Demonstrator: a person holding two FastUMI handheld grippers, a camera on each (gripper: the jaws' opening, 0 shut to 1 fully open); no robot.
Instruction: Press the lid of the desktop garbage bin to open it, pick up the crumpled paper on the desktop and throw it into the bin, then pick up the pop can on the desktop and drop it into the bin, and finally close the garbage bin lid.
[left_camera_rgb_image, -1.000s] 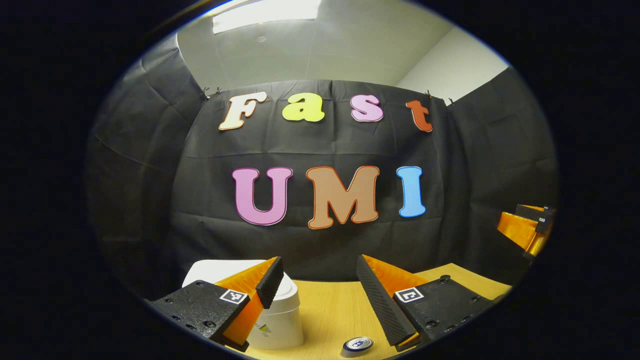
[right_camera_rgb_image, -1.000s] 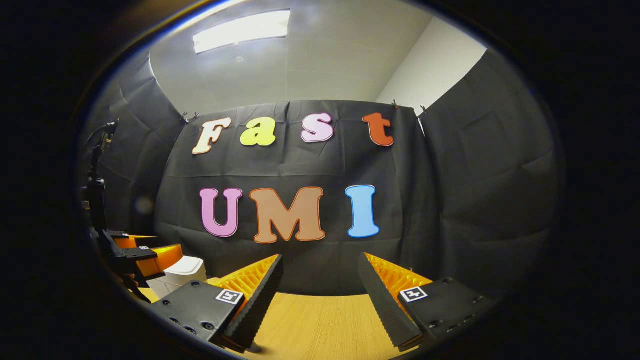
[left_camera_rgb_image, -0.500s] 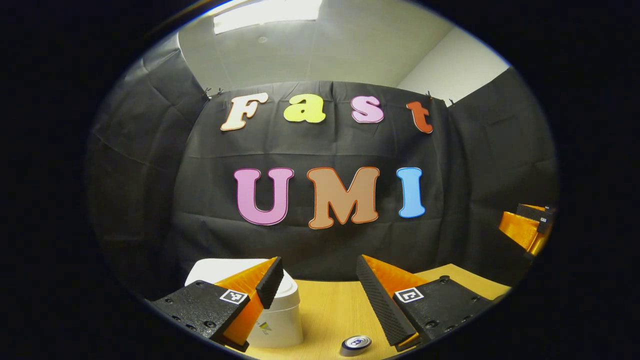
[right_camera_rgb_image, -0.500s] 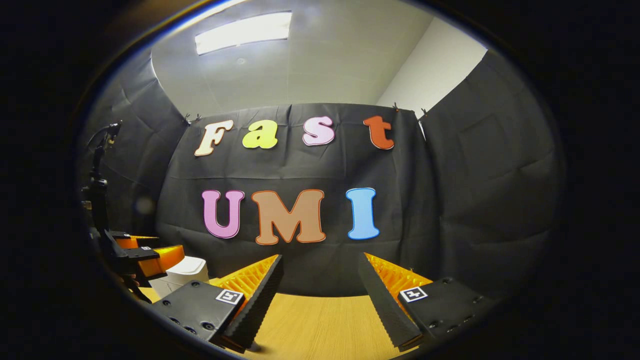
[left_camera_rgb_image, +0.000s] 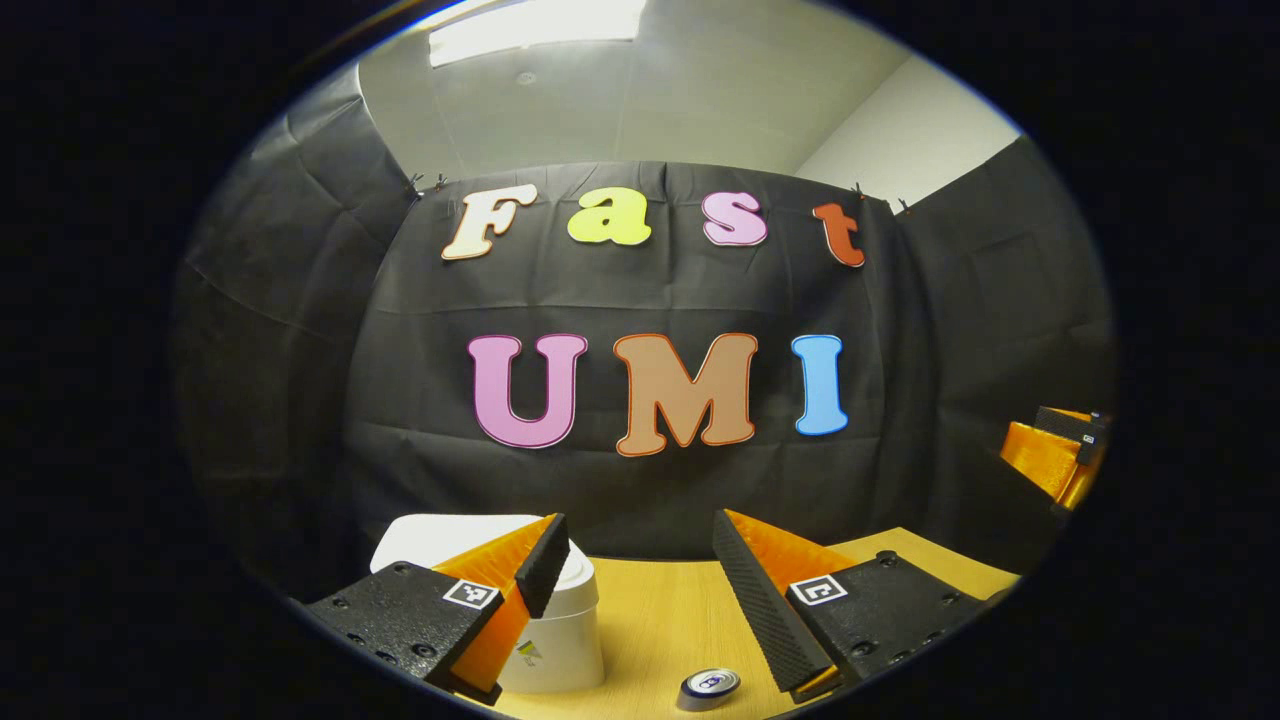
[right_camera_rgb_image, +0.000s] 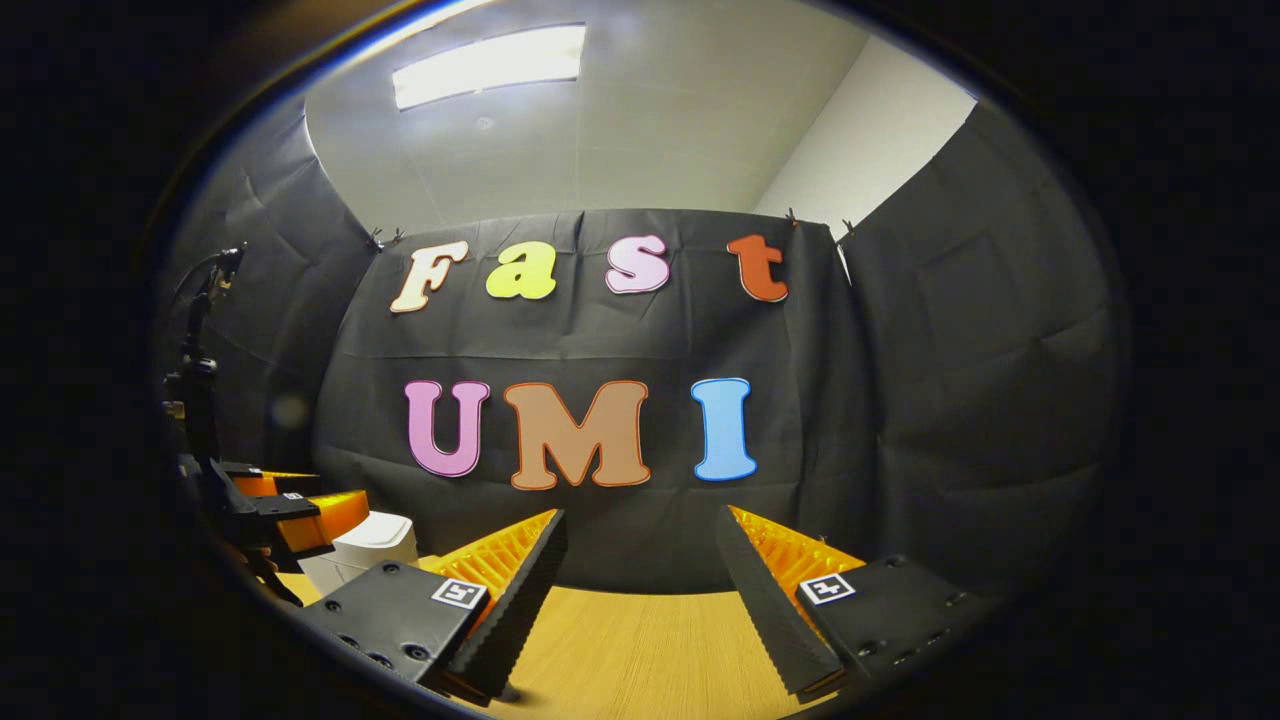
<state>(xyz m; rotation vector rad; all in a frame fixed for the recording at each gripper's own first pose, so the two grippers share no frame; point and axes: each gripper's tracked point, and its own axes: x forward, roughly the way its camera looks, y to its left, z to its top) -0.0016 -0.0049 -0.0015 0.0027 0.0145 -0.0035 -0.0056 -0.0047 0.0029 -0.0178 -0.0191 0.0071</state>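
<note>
In the left gripper view, the left gripper (left_camera_rgb_image: 640, 570) hangs above a wooden desktop (left_camera_rgb_image: 650, 620), its two fingers spread wide with nothing between them. A white garbage bin (left_camera_rgb_image: 555, 640) stands on the desktop at the near left, lid down; the gripper's left finger (left_camera_rgb_image: 540, 565) covers part of the lid, and the bin's base is cut off at the edge of the view. The pop can (left_camera_rgb_image: 710, 685) stands upright just right of the bin, apart from it, between the fingers as seen from above; only its top and rim show. At the far right edge, part of the right gripper (left_camera_rgb_image: 1055, 455) shows.

In the right gripper view, the right gripper (right_camera_rgb_image: 640, 570) is also spread wide and empty above the desktop (right_camera_rgb_image: 640, 650). At the far left, the left gripper (right_camera_rgb_image: 285, 510) partly hides the bin (right_camera_rgb_image: 375, 540).
</note>
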